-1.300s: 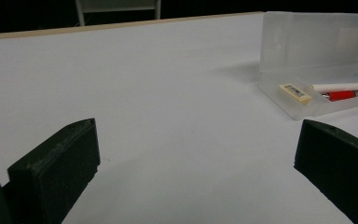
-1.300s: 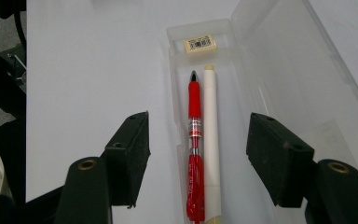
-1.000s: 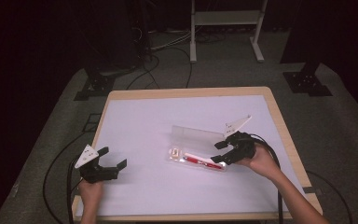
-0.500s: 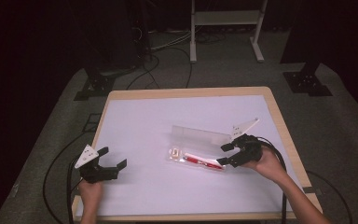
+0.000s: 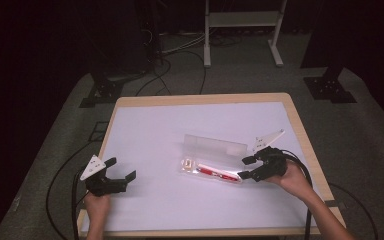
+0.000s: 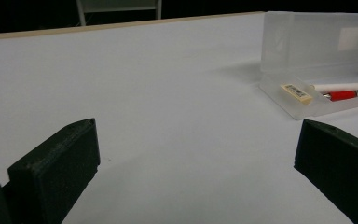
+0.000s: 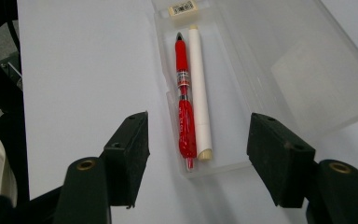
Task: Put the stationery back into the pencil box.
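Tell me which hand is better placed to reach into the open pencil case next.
Right. The right gripper sits at the end of the clear pencil case, jaws open and lined up on either side of the red pen and white stick. The left gripper is far off across the table.

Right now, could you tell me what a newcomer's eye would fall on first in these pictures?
Most striking is the red pen lying beside a white pen in the open clear plastic pencil case, right of the middle of the white table. A small labelled eraser lies at the case's far end. The right gripper stands open at the case's near end, while the left gripper stands open over bare table at the near left.
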